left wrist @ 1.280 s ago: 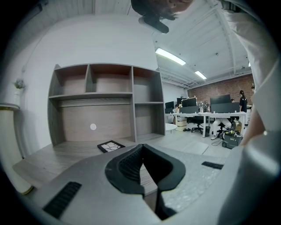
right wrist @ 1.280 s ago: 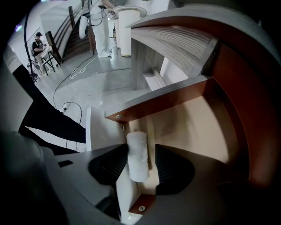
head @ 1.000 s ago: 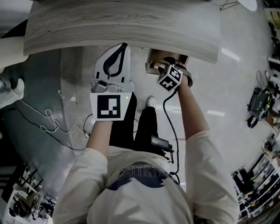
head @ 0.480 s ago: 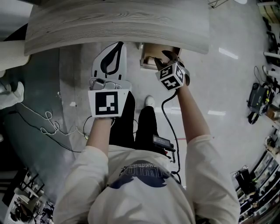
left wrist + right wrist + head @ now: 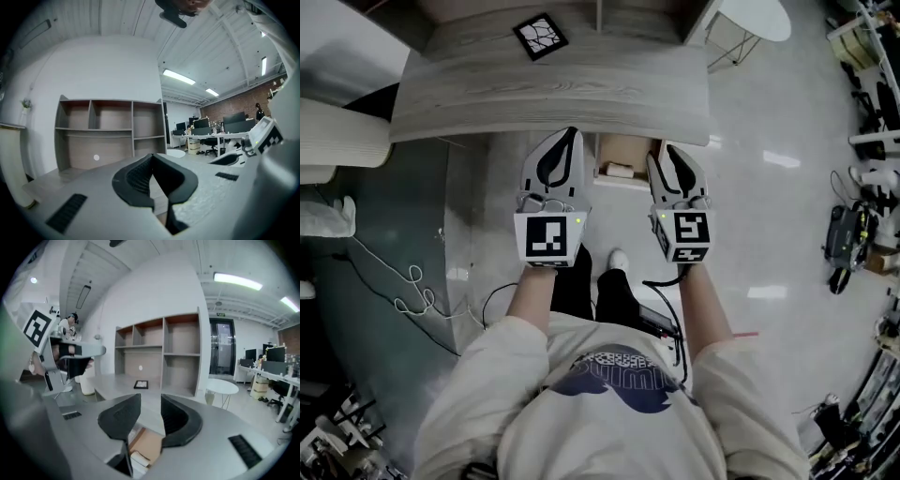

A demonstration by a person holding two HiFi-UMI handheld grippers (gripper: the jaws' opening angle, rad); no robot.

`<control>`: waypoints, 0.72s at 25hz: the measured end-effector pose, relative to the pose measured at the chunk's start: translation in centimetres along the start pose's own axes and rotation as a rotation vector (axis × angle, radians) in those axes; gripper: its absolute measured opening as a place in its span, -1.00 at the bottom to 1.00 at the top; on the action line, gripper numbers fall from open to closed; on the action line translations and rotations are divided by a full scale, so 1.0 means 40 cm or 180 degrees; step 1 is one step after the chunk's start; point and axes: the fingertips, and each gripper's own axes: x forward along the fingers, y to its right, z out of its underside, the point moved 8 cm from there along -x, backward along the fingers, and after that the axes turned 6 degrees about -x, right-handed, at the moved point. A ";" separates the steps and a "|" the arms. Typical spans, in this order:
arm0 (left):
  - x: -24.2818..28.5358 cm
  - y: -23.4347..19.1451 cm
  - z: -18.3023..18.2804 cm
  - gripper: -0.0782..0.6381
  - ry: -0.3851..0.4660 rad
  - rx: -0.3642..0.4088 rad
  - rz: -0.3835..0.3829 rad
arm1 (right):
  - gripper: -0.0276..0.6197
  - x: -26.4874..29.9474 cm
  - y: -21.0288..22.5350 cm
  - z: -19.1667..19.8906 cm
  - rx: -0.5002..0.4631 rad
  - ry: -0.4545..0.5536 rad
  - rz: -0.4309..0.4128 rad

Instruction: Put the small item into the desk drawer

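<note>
The desk drawer (image 5: 623, 159) stands pulled out under the grey wood desk (image 5: 553, 84). A small pale item (image 5: 617, 170) lies inside it. My right gripper (image 5: 661, 157) hovers just right of the drawer, apart from it. Its jaws are closing with nothing between them. In the right gripper view, the gap at the right gripper (image 5: 150, 399) shows the drawer's brown bottom (image 5: 151, 442) and the pale item (image 5: 139, 459). My left gripper (image 5: 567, 139) is held left of the drawer. In the left gripper view, the left gripper (image 5: 152, 157) is shut and empty.
A black-framed tile (image 5: 542, 36) lies on the desk top. Open shelves (image 5: 159, 352) stand behind the desk and a round white table (image 5: 755, 17) is to their right. Cables (image 5: 403, 281) trail on the floor at left. The person's legs (image 5: 609, 281) are under the drawer.
My right gripper has drawn back out of the drawer and now sits level with the left one. The head view has tilted up, showing more of the desk top.
</note>
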 end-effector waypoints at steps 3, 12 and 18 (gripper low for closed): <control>-0.029 0.038 -0.054 -0.76 0.0118 -0.0012 0.0028 | -0.63 -0.091 0.003 -0.091 0.0099 0.0301 0.0130; -0.078 0.103 -0.212 -0.76 0.0624 0.0053 0.0236 | -0.91 -0.236 0.005 -0.294 -0.0027 0.1088 0.0680; -0.085 0.101 -0.257 -0.76 0.0813 0.0072 0.0263 | -0.92 -0.237 0.000 -0.352 -0.0158 0.1329 0.0690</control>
